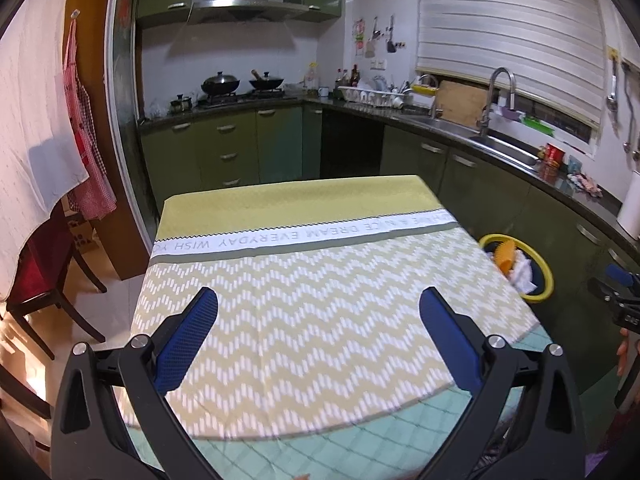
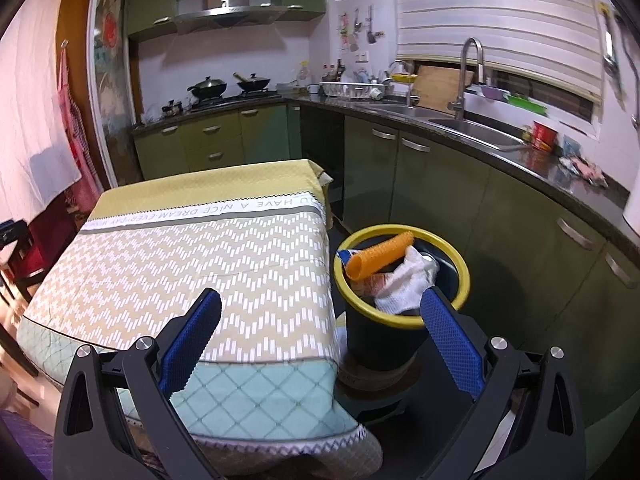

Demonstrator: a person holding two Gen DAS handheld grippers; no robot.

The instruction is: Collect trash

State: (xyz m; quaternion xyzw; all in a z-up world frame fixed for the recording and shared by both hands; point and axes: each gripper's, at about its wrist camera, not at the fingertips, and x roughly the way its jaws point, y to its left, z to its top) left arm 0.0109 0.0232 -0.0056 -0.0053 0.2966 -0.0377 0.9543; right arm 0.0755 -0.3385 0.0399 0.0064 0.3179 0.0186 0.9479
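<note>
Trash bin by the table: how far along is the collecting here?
Looks nearly done. The trash bin already holds an orange ribbed roller, a white cloth and some wrappers. The left gripper and right gripper are both open and hold nothing. No trash shows on the tablecloth, so nothing obvious is left.

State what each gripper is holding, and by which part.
Nothing. The left gripper and the right gripper are both open and empty; the trash lies in the bin.
</note>
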